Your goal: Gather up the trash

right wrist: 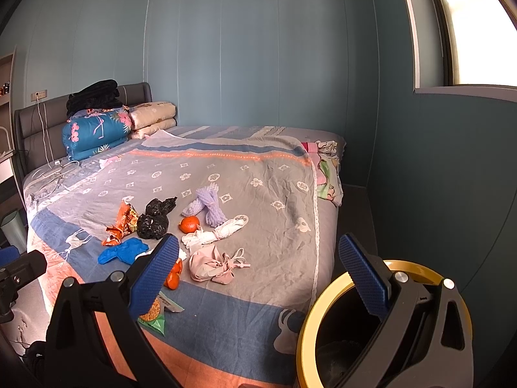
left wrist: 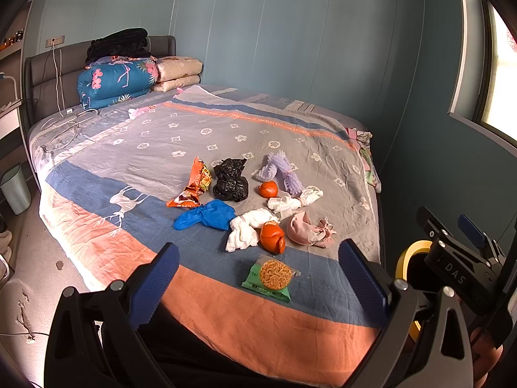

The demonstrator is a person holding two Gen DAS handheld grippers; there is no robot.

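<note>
— Orange peel, wrappers, tissue and bags lie in a loose heap on the bed, so where does the collecting stand?

— At its start, by the look of it. The left gripper hovers over the bed's near edge, fingers wide apart and holding nothing. The right gripper is likewise spread and empty, beside the yellow-rimmed bin, which stands at the bed's near right corner.

— What comes next?

— Probably the noodle pack, nearest the left gripper: lower, close on it, carry it right to the bin. The bin's dark inside may already hold something; the view is too dim to tell.

— And the room?

— Teal walls, a bright window on the right, folded quilts against the headboard, a rumpled patterned sheet over the bed.
</note>
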